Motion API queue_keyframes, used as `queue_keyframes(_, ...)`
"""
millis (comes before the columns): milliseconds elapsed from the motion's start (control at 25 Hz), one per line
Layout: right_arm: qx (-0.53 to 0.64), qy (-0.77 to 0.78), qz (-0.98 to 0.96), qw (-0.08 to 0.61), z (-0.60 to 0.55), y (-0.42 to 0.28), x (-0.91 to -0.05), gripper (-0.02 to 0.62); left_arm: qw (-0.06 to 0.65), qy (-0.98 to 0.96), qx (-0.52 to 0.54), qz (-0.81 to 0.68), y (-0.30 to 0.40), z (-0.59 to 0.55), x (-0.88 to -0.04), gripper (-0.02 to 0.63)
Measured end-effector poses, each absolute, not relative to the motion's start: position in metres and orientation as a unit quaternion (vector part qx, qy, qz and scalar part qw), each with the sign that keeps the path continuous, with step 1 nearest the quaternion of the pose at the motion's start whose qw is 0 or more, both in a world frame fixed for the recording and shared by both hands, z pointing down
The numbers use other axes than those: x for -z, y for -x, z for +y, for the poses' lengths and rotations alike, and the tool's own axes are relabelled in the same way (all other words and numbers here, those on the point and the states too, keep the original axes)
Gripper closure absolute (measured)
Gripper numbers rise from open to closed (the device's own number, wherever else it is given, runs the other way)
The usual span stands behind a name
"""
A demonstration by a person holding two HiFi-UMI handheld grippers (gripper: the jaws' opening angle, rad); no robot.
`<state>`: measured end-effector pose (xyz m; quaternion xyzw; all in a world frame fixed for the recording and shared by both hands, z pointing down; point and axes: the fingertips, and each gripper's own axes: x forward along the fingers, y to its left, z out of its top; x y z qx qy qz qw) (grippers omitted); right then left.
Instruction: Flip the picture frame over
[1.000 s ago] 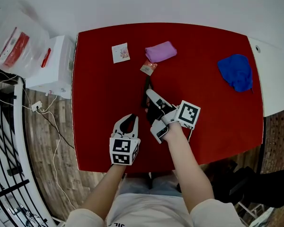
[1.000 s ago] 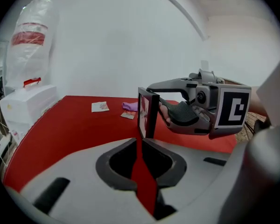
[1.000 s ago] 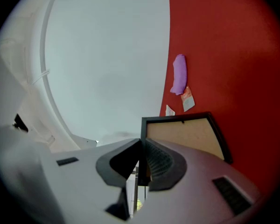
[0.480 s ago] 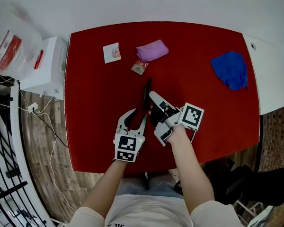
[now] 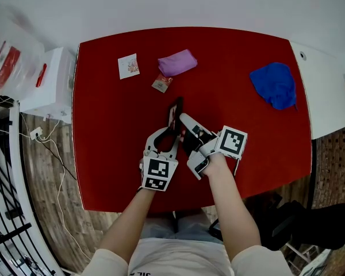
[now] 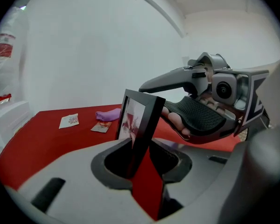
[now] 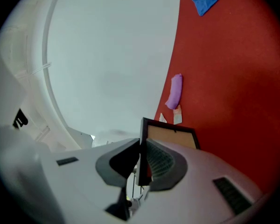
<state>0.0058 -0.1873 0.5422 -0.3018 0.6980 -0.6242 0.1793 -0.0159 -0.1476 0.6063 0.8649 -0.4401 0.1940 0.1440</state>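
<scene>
The black picture frame stands on edge on the red table, near the middle. My right gripper comes in from the right and is shut on the frame's edge; its own view shows the tan backing beside its pads. My left gripper reaches in from the near side. Its jaws are opening, with the frame's near corner in the gap between them and the pads apart from it. In the left gripper view, the photo side faces left, with the right gripper behind it.
A purple pouch, a small packet and a white card lie at the table's far side. A blue cloth sits far right. A white box stands off the left edge, a white counter to the right.
The left gripper has moved forward and right to the frame, and its jaws have gone from shut to wide around the frame's corner. The right gripper keeps its grip, shifted slightly.
</scene>
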Motion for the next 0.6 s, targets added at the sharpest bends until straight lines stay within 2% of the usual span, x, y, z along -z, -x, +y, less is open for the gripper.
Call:
queue_keyframes(240,0.556,0.374,0.737,0.091,-0.19,-0.033,-0.533,0.55,0.143,-0.862,-0.195,-0.446,0.01,-0.149,-0.608,0.491)
queue_keyframes(440,0.477,0.398,0.784,-0.004,-0.198,-0.032,-0.516,0.456,0.135,-0.856,-0.205,-0.456,0.005,-0.147,-0.614,0.492)
queue_keyframes(600,0.449,0.405,0.793,-0.073,-0.197,-0.023,-0.529,0.443,0.12,-0.852,-0.217,-0.462,-0.001,-0.146,-0.616,0.491)
